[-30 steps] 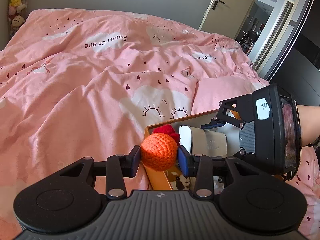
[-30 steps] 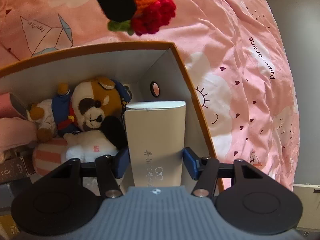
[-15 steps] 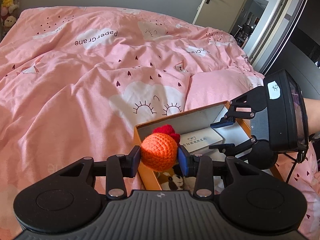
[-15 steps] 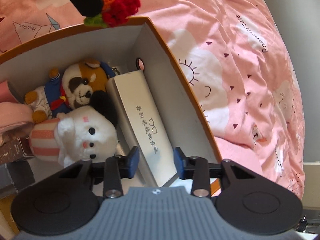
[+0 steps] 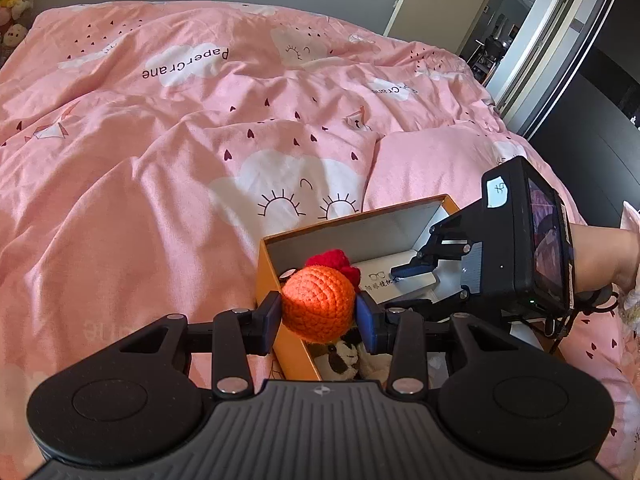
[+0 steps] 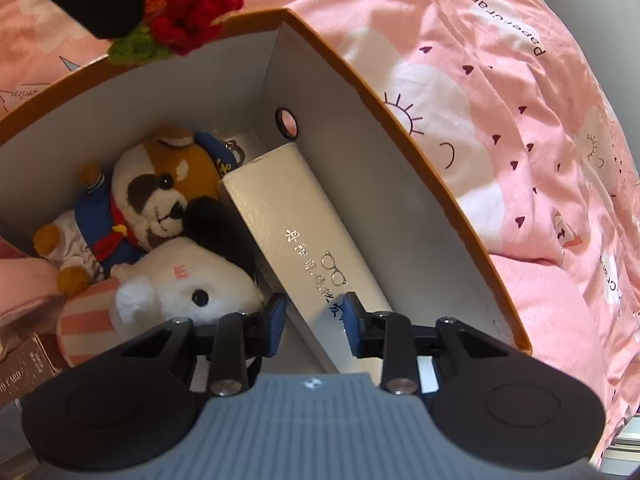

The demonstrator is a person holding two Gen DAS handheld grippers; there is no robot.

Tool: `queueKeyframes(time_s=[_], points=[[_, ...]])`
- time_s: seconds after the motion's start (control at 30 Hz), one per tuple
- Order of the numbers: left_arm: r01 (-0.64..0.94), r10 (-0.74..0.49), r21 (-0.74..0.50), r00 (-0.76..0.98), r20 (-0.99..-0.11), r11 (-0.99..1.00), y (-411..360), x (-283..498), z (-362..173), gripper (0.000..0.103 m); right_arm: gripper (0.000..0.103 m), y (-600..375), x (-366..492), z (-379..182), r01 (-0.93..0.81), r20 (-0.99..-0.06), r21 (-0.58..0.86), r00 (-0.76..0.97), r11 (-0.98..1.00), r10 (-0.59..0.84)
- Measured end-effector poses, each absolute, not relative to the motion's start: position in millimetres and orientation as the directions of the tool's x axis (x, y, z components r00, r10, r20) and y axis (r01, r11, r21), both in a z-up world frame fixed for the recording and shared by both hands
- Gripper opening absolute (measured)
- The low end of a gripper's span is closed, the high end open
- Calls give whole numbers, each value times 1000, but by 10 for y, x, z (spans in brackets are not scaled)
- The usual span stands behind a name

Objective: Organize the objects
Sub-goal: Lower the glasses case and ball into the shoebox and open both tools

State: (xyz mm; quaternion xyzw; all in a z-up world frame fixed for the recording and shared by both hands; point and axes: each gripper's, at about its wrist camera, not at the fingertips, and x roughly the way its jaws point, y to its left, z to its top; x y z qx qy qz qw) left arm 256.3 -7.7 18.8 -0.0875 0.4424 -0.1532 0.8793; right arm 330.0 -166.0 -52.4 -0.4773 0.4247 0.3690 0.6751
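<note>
The left claw (image 5: 318,312) grips an orange crochet ball (image 5: 318,304) between its blue pads, one pad pressed to each side. A red crochet tuft (image 5: 332,260) sticks out from the far side of the ball, and the right wrist view shows a green bit (image 6: 136,50) below it. The ball hangs over the near corner of the box (image 5: 276,280), above its orange rim and not inside it.

The box is orange outside and grey-white inside, and it sits on a bed covered by a pink duvet (image 5: 160,160) printed with clouds, hearts and paper cranes. A round hole (image 6: 286,122) pierces one inner wall.

The right claw (image 6: 314,318) points down into the box. Its jaws are closing, with nothing pressed between the pads; they hang over the near end of a long silver case (image 6: 288,224), which lies flat on the box floor along the right wall. The case carries printed characters and a small drawing of glasses.

Left of the case lie two plush toys, touching each other: a brown and white dog (image 6: 160,196) in a blue outfit, and a white one (image 6: 188,284) with a black ear and a striped pink body. Some small cartons (image 6: 24,364) fill the far left corner.

A person's bare forearm (image 5: 604,256) holds the right claw.
</note>
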Motion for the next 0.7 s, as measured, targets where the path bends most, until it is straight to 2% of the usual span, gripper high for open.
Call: queueKeyframes(time_s=[0.1,0.33,0.63,0.7], points=[[222,-366,-291,552,-749,931,-146,2531,205,45,21,-1674,3237,-525,-898,-920,-349,382,268,81],[305,-463,-353,479,-746,885,-435,2437,200,45,22,-1950,3016,6,-779,-832,-409,532,475,156],[406,-538,-398,330,-776,823,-1065,2346,-59,45,29,-2330,2579,379,-671,-751,-412,633,617,187],[406,-544,-412,298,-784,816,-1156,2365,-136,45,35,-2399,2548,412,-663,-746,-400,637,632,195]])
